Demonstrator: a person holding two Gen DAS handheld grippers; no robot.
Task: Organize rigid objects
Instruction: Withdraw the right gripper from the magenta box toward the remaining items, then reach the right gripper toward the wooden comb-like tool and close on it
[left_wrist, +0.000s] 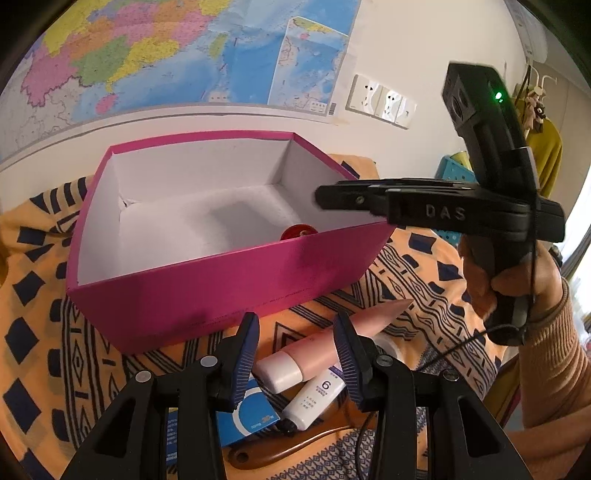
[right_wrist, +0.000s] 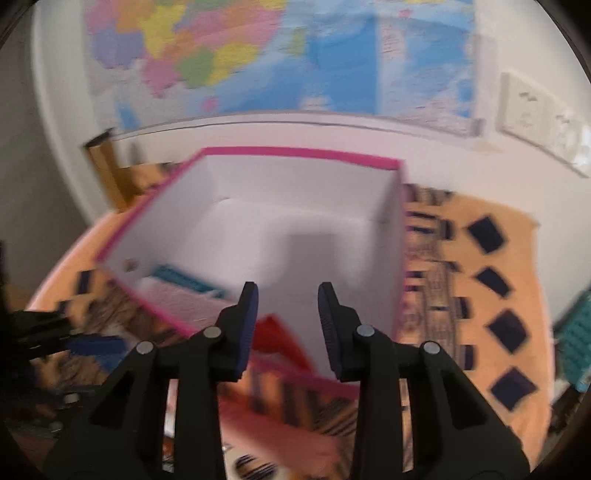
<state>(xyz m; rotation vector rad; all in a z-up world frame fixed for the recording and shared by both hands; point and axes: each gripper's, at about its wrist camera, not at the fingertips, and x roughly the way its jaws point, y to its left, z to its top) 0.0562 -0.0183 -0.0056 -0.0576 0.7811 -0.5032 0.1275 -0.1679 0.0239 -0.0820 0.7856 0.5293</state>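
Left gripper (left_wrist: 297, 356) hangs low over the pink tube (left_wrist: 332, 341), jaws apart, the tube's capped end between them but pads not pressing it. Just beside it lie a white tube (left_wrist: 316, 398), a blue carton (left_wrist: 243, 413) and a wooden handle (left_wrist: 295, 445), all on the patterned cloth (left_wrist: 37, 295) in front of the pink box (left_wrist: 221, 280). Right gripper (right_wrist: 288, 325) sits over the box's near right corner, jaws apart and empty; the view is blurred. A red item (left_wrist: 298, 232) lies in the box near that wall, so a drop looks done. Likely step: the next pick from the pile. The left gripper needs to close squarely on the tube body, then lift over the box wall.
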